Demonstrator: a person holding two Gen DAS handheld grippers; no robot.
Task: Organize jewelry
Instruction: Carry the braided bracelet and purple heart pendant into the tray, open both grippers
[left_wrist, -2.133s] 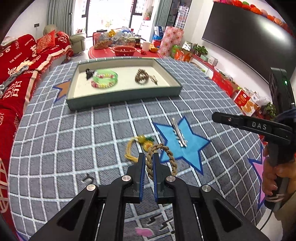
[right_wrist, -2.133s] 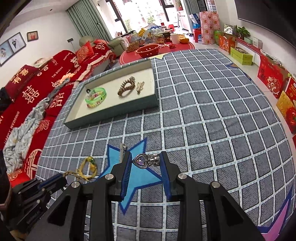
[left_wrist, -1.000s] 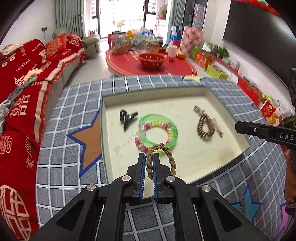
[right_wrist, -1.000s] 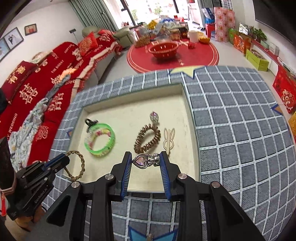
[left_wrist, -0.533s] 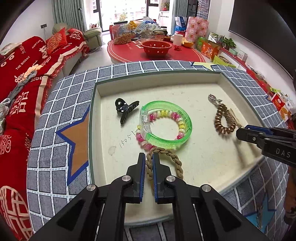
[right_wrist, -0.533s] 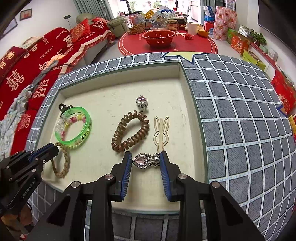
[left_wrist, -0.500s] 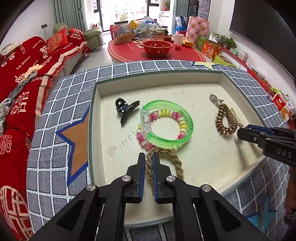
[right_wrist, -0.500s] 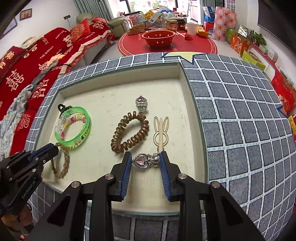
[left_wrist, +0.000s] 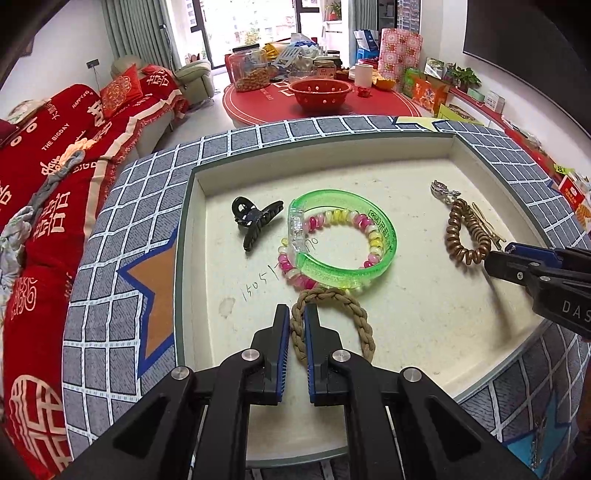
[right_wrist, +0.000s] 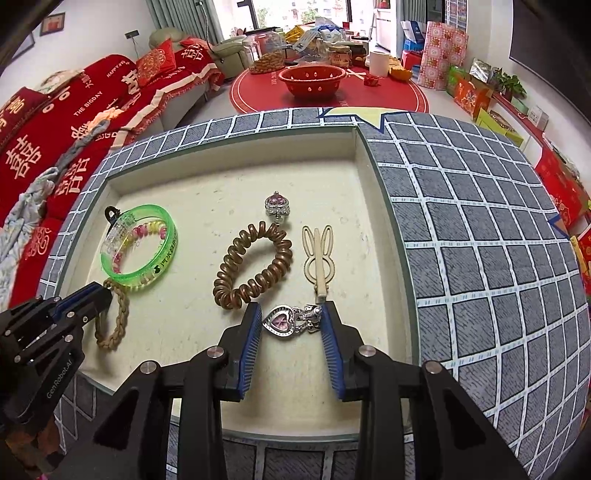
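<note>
My left gripper (left_wrist: 297, 325) is shut on a tan braided bracelet (left_wrist: 347, 310), held low over the shallow cream tray (left_wrist: 369, 147); the bracelet also shows in the right wrist view (right_wrist: 116, 314). My right gripper (right_wrist: 290, 321) is shut on a pink heart clip (right_wrist: 286, 320) just above the tray floor. Inside the tray lie a green bangle (left_wrist: 347, 240) with a bead bracelet, a black claw clip (left_wrist: 255, 219), a bronze coil hair tie (right_wrist: 253, 266), a rabbit-ear hair clip (right_wrist: 318, 254) and a pink jewelled clip (right_wrist: 277, 205).
The tray sits on a grey checked cloth with star patches (right_wrist: 480, 240). A silver clip (left_wrist: 535, 443) lies on the cloth at lower right. A red sofa (left_wrist: 48, 166) and a red round table with a bowl (left_wrist: 319, 94) stand beyond.
Both grippers moved from the cloth to over the tray carrying their items, then lowered. In the last half second both dropped slightly closer to the tray floor.
</note>
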